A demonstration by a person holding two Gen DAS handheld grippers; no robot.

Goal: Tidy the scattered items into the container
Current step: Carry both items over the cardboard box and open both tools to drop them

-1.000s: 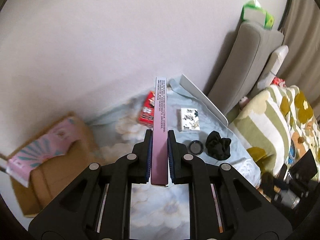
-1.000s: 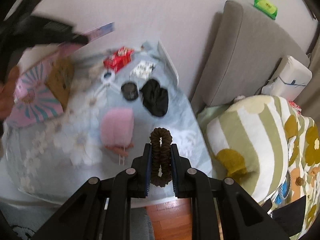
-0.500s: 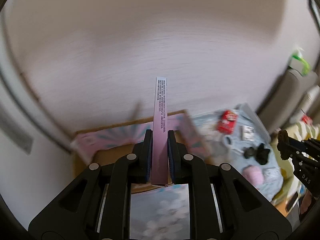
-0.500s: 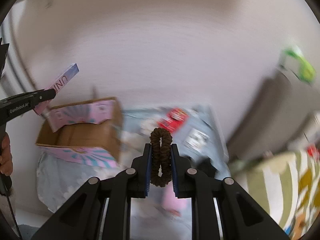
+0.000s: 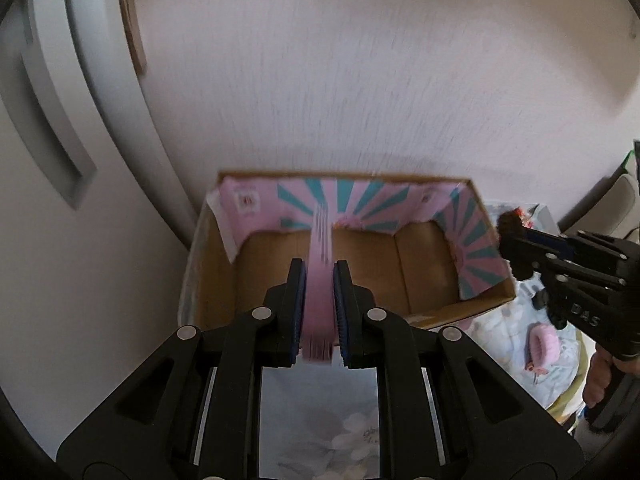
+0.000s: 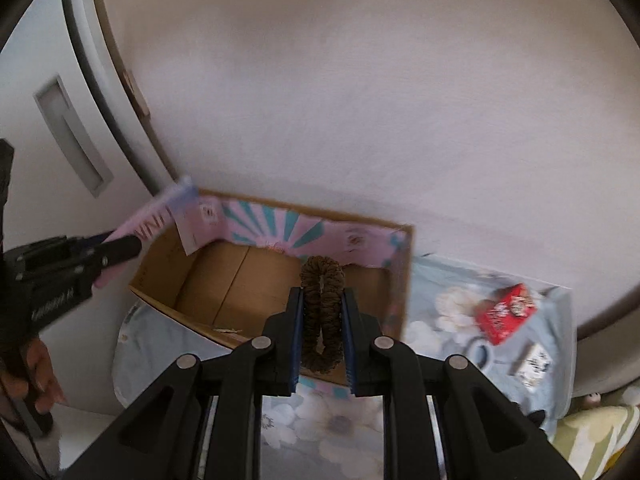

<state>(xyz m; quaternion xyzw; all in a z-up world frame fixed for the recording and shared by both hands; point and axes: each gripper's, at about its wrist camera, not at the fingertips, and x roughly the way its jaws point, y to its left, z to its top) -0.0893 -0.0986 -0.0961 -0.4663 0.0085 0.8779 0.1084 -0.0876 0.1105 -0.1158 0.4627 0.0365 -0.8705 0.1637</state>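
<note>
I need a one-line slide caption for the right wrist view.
Right gripper jaws shut on a brown scrunchie above the open cardboard box.

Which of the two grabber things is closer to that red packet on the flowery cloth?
Right. The right gripper, shut on a brown scrunchie, is at the cardboard box's edge beside the red packet. The left gripper, clamping a pink box, is at the far end.

There are 2 black grippers, the left gripper and the right gripper. Also visible are 1 open cardboard box, 1 slim pink carton, 1 brown scrunchie, 1 red packet, 1 small white patterned box, 1 pink fluffy item and 1 floral cloth.
</note>
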